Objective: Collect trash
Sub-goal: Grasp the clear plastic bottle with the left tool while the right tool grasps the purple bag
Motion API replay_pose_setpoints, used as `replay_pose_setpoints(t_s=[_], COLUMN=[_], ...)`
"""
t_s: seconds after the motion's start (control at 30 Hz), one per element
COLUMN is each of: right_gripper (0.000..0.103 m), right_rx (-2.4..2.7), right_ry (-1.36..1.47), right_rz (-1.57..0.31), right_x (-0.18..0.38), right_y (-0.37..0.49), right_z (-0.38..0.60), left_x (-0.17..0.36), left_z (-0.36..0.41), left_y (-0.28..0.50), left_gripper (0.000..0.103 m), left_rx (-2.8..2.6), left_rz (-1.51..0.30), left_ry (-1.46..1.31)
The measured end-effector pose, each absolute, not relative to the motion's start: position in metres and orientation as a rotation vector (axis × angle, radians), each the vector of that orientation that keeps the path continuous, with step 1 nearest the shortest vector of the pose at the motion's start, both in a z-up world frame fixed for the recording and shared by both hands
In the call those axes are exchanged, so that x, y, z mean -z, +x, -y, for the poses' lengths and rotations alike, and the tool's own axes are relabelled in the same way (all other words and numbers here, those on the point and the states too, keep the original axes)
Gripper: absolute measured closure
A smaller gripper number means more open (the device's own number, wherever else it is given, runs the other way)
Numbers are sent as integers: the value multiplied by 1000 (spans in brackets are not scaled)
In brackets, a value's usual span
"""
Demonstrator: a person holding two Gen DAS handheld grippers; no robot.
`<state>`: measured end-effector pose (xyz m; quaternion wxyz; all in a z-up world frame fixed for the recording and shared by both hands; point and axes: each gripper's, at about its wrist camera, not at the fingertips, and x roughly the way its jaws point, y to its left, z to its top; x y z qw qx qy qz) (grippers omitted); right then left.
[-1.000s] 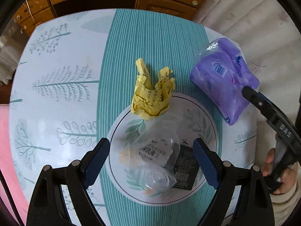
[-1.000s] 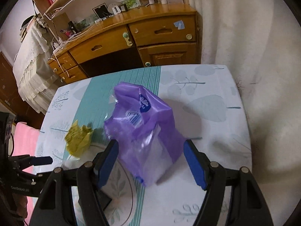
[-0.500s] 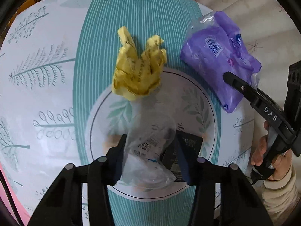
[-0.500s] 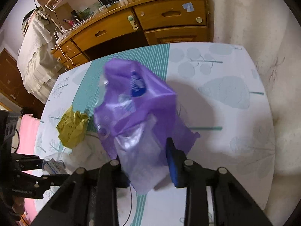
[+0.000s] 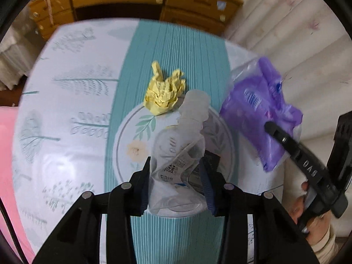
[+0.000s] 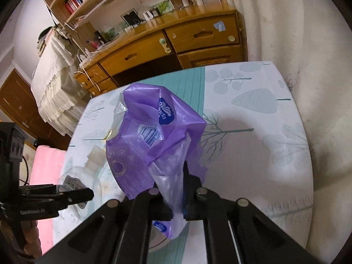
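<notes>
My left gripper (image 5: 176, 176) has a crushed clear plastic bottle (image 5: 178, 145) between its pads, and the jaws are still closing on it. The bottle hangs lifted over the round flower print on the tablecloth (image 5: 66, 114). A black packet (image 5: 213, 159) shows just behind it. Crumpled yellow paper (image 5: 164, 95) lies on the teal stripe beyond. My right gripper (image 6: 178, 189) is shut on a purple plastic bag (image 6: 149, 136), which hangs above the table. The same purple bag (image 5: 259, 110) shows at the right of the left wrist view.
A wooden desk with drawers (image 6: 176, 41) stands past the table's far edge. A pale curtain (image 5: 286, 33) hangs on the right. Something pink (image 5: 6, 165) borders the table on the left. A person's hand (image 5: 308, 200) holds the right gripper's handle.
Both grippers went from wide open to closed, the left on the clear bottle, the right on the purple bag. Both items have lifted off the table.
</notes>
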<state>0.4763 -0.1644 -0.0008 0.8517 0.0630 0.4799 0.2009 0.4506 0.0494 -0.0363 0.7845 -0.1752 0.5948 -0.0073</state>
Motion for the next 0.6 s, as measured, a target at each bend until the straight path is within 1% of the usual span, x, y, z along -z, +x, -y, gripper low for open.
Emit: replay_pose_setpoints(t_s=[0.17,0.37,0.6], right_gripper=[99,99,99], right_rx=[-425,-414,-377], right_ry=[136,125,90], right_rz=[-975,-948,-912], right_x=[-21,-42,-69], right_y=[438,384,295], right_z=[161,153,137], left_x=[-1,-28,-67], left_z=[-42,-49,-57], left_y=[403,351,276], left_gripper=[64,64,64], left_rx=[-51,-64,-2], left_rz=[-1183,-1135,-1069], left_ry=[-330,-301,-241])
